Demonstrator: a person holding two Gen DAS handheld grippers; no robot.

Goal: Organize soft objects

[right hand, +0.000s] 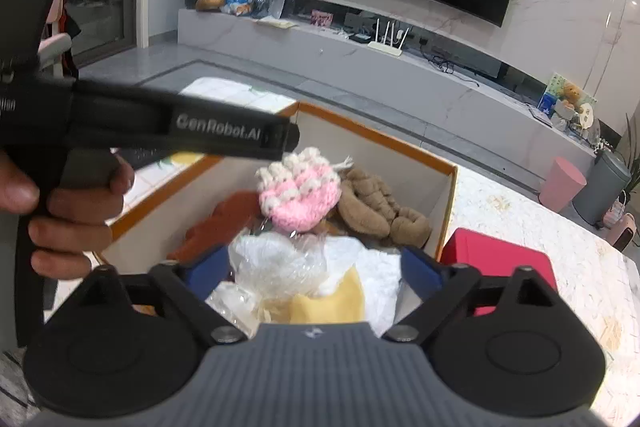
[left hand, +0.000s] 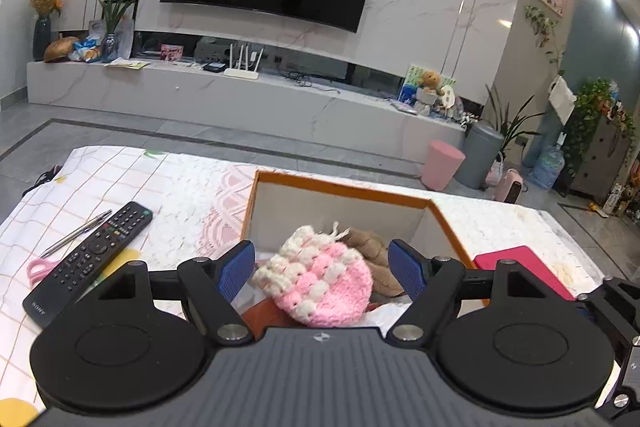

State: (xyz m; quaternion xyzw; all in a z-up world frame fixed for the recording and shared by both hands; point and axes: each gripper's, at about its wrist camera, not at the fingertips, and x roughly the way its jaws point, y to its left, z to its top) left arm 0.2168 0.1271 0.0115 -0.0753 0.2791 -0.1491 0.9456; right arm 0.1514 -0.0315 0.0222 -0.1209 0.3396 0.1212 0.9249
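An orange-rimmed white box stands on the table, holding soft things. A pink-and-white crocheted pouch lies on top of a brown plush. My left gripper hangs open over it, and the blue pads stand clear of the pouch on both sides. In the right wrist view the box also holds a rust-brown cloth and a clear plastic bag of white and yellow soft pieces. My right gripper is open above that bag, its fingers to either side.
Left of the box lie a black remote, a pen and pink scissors. A red flat case sits right of the box. A hand grips the left tool's black body, which crosses over the box's left rim.
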